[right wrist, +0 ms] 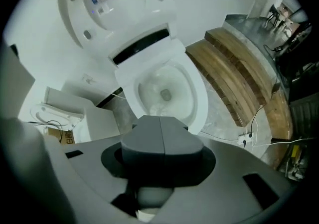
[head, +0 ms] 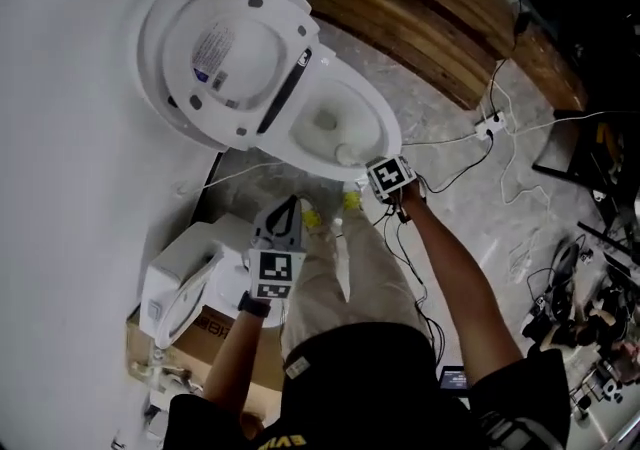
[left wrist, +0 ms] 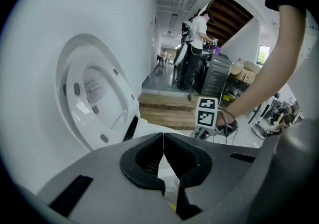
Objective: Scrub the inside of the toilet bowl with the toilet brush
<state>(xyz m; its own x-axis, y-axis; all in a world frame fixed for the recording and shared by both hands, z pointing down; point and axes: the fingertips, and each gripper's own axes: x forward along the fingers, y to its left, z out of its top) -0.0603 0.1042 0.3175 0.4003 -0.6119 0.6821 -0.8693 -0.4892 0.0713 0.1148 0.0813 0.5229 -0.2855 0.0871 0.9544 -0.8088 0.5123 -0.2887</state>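
Scrubbing hasn't started yet imo. Right claw [right wrist: 159, 138] is clenched on a whitish handle, looks like the toilet brush [right wrist: 149, 195], right by the open toilet bowl's [head: 350, 108] front rim. Left claw [left wrist: 163, 143] is clenched, empty. Next: swing the bristles down inside.

Your head camera looks steeply down, the toilet bowl [head: 325, 123] at 12 o'clock. Your right gripper view hangs close over that same bowl, wooden steps [right wrist: 234, 68] at 2 o'clock. Your left gripper view faces level, the raised lid [left wrist: 94, 96] at 9 o'clock.
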